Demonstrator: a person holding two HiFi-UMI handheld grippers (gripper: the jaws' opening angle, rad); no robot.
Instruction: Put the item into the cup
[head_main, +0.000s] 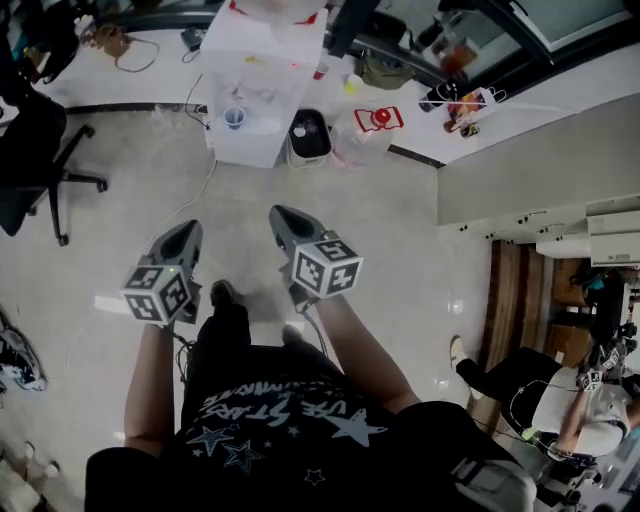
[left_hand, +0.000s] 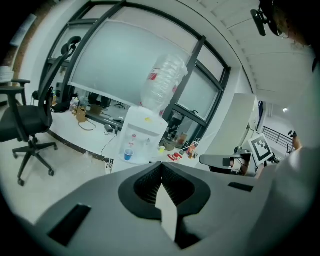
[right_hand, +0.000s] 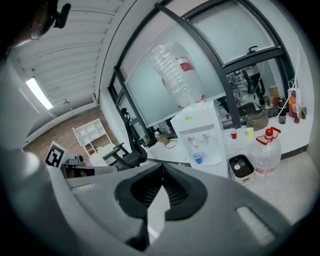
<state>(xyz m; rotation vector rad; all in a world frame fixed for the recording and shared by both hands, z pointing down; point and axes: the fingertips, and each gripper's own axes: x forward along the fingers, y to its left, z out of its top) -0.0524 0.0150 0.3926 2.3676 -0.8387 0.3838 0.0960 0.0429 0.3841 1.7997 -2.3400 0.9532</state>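
One small blue cup (head_main: 235, 117) sits in the tap recess of the water dispenser (head_main: 262, 80). One red cup (right_hand: 233, 135) and one yellow cup (right_hand: 249, 131) stand on the worktop (head_main: 560, 105) to the dispenser's right. The left hand-held gripper (head_main: 187, 230) and right hand-held gripper (head_main: 281, 213) hover well back from the dispenser, each with its jaws pressed together and empty.

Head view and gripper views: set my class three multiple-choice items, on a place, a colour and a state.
1. The blue cup stands: A in the water dispenser, B on the floor, C on a shelf.
2. The office chair is: A red, B black, C white.
3. The left gripper and right gripper are: A open, B holding cups, C shut, empty.
A, it sits in the dispenser's recess; B, dark seat and base; C, jaws meet, nothing between.
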